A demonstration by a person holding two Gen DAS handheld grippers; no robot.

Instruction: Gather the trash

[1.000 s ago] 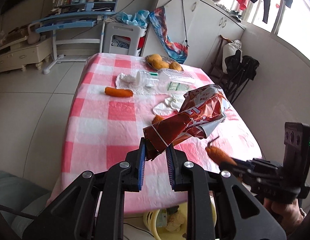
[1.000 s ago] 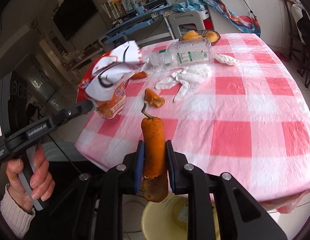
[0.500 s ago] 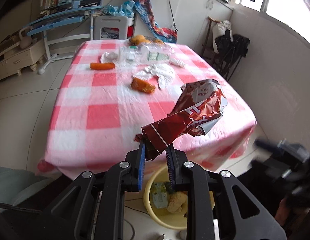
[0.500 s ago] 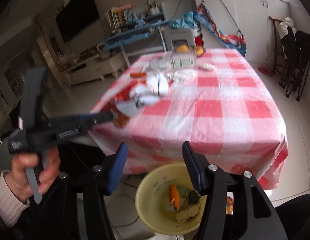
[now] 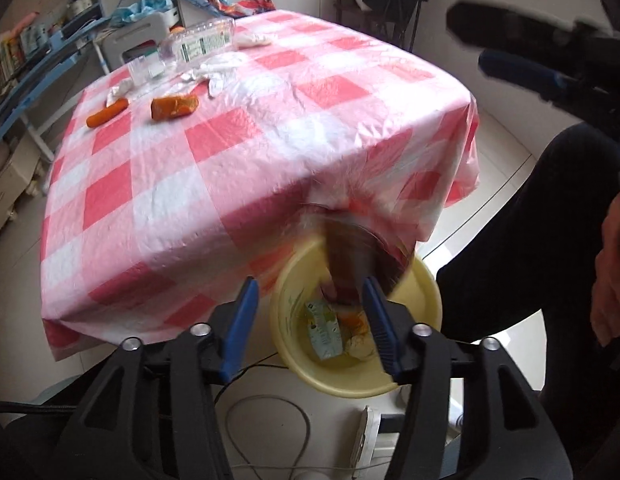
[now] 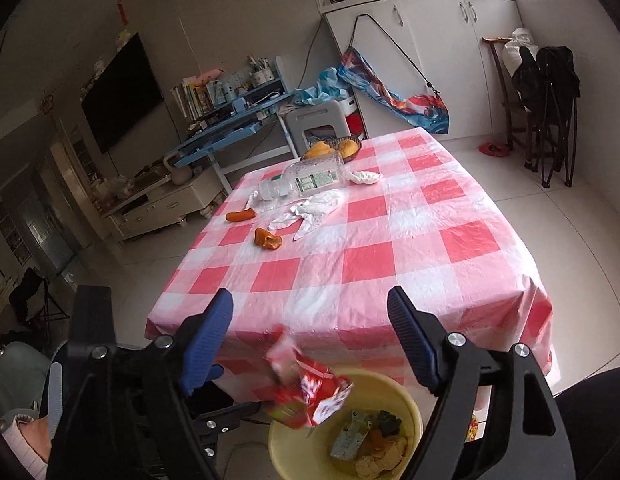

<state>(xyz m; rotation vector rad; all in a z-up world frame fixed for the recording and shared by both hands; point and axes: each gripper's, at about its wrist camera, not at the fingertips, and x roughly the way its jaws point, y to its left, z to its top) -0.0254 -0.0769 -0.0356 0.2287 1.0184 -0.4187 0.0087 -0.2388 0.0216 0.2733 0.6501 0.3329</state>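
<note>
Dropping now: the left gripper (image 5: 310,320) has gone from pinching the red snack wrapper (image 6: 310,392) to jaws spread wide, and the wrapper is loose in mid-air just above the yellow bin (image 6: 406,412), blurred with motion in the left wrist view. The right gripper (image 6: 310,340) is also wide and holds nothing; the carrot it carried a second ago is gone from its jaws, and something orange lies among the scraps in the bin, probably that carrot. So, as I judge it, two pieces are dealt with and both grippers are free for the next pick.

The wrapper is crumpled foil, red with white print, one torn end sticking up, tilted over the bin's near-left rim; it looks likely to land inside but could catch the edge.

The bin sits on the floor against the near edge of the counter (image 6: 390,264). Far from the bin across the counter: an orange peel chunk (image 6: 266,239), another carrot (image 6: 240,215) beyond it, crumpled tissues (image 6: 310,210), a plastic bottle (image 6: 306,182) lying on its side.
</note>
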